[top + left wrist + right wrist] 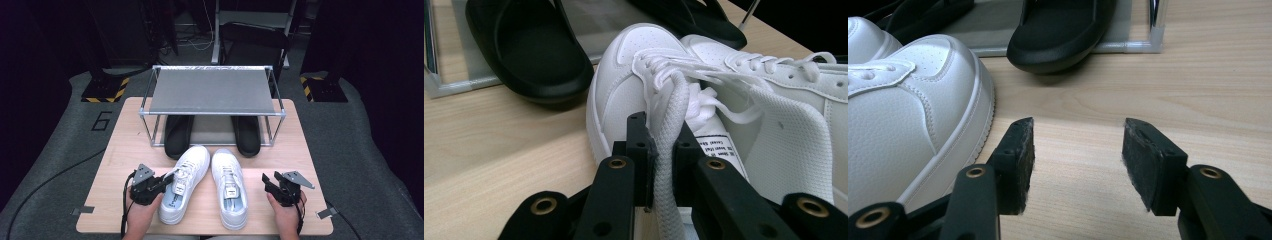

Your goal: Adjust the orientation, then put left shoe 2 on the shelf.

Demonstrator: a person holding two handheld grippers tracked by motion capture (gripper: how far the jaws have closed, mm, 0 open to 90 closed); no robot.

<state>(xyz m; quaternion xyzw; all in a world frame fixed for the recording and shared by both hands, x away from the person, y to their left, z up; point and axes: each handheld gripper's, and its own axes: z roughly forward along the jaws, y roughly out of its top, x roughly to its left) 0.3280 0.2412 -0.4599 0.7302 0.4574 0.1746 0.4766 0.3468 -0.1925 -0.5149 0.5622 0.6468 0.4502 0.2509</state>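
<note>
Left gripper (664, 165) jaws pinch shoelace (671, 125); right gripper (1078, 160) jaws apart over bare table (1198, 85).

Metal shelf rack (212, 91) at the table's (115, 150) far edge — 2 black slippers (179, 136) beneath.

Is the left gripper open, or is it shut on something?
Shut. In the left gripper view, the left gripper has its jaws pressed on a white shoelace of the left sneaker.
</note>
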